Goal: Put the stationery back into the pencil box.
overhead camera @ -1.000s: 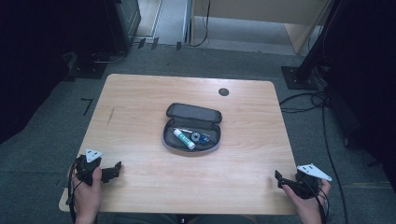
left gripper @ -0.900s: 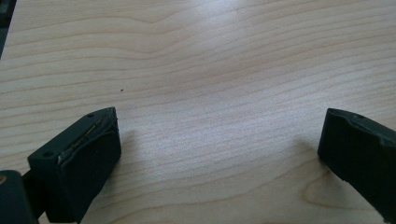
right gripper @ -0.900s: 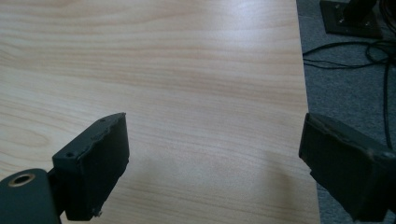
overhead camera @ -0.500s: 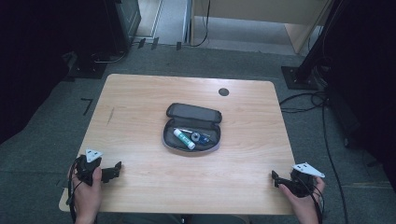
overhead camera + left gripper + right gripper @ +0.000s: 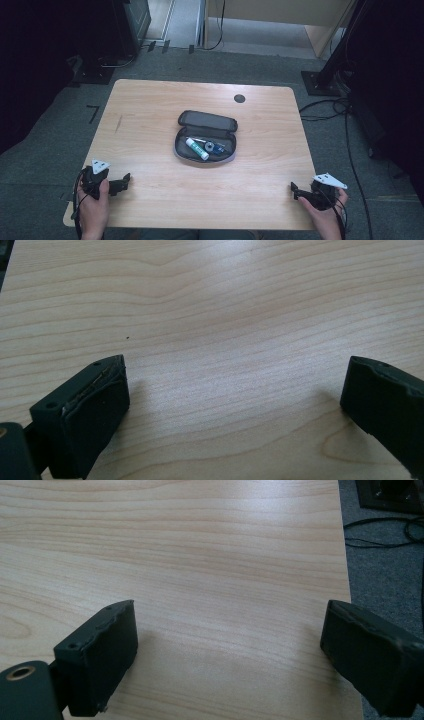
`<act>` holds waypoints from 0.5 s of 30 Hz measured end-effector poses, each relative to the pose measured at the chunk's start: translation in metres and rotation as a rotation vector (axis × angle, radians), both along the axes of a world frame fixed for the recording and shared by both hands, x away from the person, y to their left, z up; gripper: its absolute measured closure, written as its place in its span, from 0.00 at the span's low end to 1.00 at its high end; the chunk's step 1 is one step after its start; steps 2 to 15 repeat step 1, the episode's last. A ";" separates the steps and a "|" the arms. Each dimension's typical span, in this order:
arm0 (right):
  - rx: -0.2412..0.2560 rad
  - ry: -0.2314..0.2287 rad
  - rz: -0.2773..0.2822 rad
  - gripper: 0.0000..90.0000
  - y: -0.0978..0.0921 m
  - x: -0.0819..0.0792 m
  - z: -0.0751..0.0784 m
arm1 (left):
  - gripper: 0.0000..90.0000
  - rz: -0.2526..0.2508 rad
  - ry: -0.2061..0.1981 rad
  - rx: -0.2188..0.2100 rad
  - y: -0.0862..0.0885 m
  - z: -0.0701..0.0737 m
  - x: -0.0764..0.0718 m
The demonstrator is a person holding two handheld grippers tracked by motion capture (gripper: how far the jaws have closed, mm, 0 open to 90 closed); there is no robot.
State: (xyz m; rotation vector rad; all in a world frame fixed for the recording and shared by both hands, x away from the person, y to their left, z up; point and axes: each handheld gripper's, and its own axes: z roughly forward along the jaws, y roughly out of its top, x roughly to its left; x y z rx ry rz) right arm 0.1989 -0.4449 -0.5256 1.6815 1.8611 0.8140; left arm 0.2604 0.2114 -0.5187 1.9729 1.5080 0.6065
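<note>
A dark grey zip pouch (image 5: pixel 205 136) lies open at the middle of the wooden table (image 5: pixel 150 110). Inside it are a white tube (image 5: pixel 197 148) and a small blue item (image 5: pixel 215 147). My left gripper (image 5: pixel 122 182) rests at the front left corner, held by a hand, and stands open over bare wood (image 5: pixel 235 385). Near the front right corner my right gripper (image 5: pixel 295 191) is also open, its jaws wide apart above the table's right edge (image 5: pixel 230 625). Nothing lies between either pair of jaws.
A small black round cap (image 5: pixel 239 98) sits in the tabletop near its far edge. Grey carpet (image 5: pixel 350 165) surrounds the table, with cables (image 5: pixel 325 107) at the right and dark stands and equipment behind.
My right gripper has shifted slightly left and toward the table's front right corner. The left gripper has barely moved. The pouch is unchanged.
</note>
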 end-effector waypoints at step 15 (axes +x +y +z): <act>0.001 0.000 0.000 0.09 0.000 0.000 0.000 | 0.00 0.001 -0.001 -0.002 0.000 0.000 0.000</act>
